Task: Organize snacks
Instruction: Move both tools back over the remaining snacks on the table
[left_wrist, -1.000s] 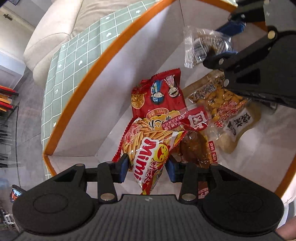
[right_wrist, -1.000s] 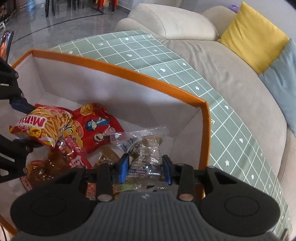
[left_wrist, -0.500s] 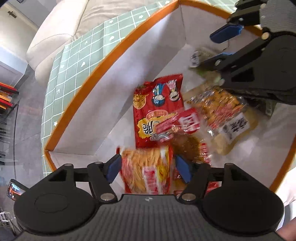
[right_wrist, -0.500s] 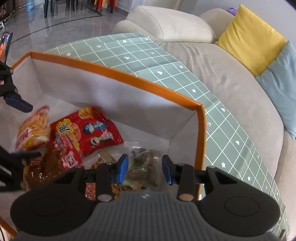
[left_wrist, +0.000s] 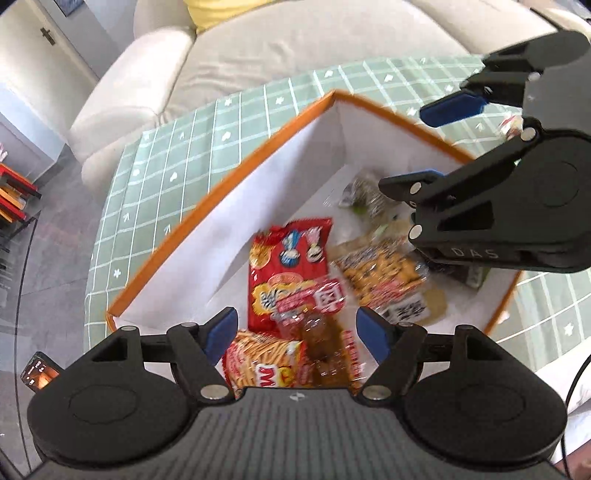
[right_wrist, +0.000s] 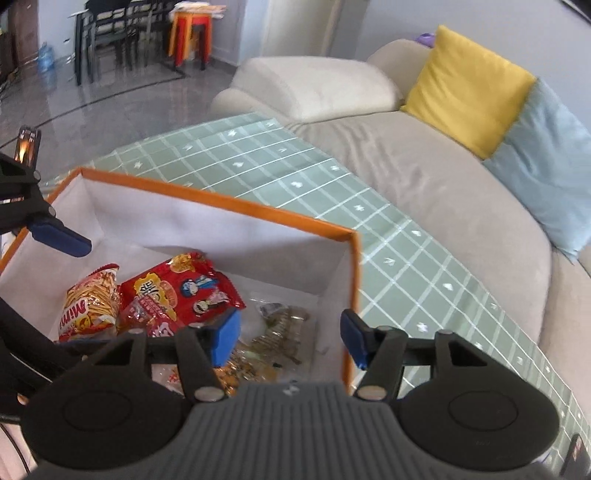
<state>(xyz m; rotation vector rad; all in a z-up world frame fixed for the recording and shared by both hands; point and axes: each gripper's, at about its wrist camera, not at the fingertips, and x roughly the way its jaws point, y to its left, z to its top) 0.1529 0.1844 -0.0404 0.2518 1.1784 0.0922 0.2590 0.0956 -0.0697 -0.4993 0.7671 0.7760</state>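
Note:
An orange-rimmed white box (left_wrist: 236, 173) (right_wrist: 236, 203) holds several snack packs. The Mimi stick pack (left_wrist: 262, 363) (right_wrist: 90, 306) lies at one end beside a red cartoon pack (left_wrist: 291, 266) (right_wrist: 188, 288). A clear pack of dark snacks (left_wrist: 364, 194) (right_wrist: 280, 321) lies at the other end, next to a peanut pack (left_wrist: 388, 273). My left gripper (left_wrist: 297, 334) is open and empty above the Mimi pack. My right gripper (right_wrist: 290, 341) is open and empty above the clear pack; it also shows in the left wrist view (left_wrist: 436, 144).
The box stands on a green checked cloth (right_wrist: 295, 173) (left_wrist: 177, 155). A beige sofa (right_wrist: 424, 177) with a yellow cushion (right_wrist: 465, 85) and a blue one (right_wrist: 550, 162) lies behind. A phone (left_wrist: 38, 371) sits at the table's edge.
Both grippers opened and let go: the Mimi pack and the clear pack dropped into the box. Both grippers then rose and pulled back from the box.

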